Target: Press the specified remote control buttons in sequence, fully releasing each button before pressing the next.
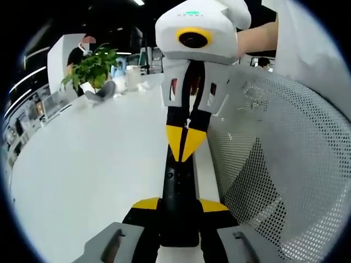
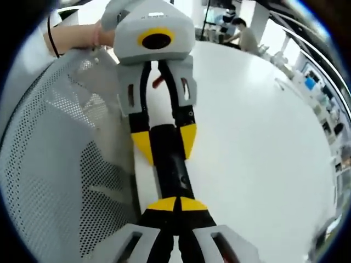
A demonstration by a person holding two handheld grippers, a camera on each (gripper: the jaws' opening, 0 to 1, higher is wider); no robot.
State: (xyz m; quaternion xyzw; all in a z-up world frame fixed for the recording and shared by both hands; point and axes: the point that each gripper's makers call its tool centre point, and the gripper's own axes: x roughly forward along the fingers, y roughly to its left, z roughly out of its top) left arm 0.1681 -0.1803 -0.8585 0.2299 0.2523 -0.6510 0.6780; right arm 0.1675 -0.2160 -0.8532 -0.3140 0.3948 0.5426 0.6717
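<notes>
1. One black remote control [image 1: 179, 192] lies on the white table [image 1: 82, 175], right at the table's edge, lengthwise between the two grippers.
2. In the left gripper view, the left gripper [image 1: 179, 211] has its jaws clamped on the remote's near end, one yellow pad on each side.
3. In the right gripper view, the right gripper [image 2: 176, 205] has its yellow tips drawn together, resting on the remote's [image 2: 170, 159] opposite end.
4. Just beside the edge stands one white mesh chair back [image 1: 285, 164], crowding that side.
5. The other side is broad open tabletop.
6. Far across it stands one potted plant [image 1: 93, 66].
</notes>
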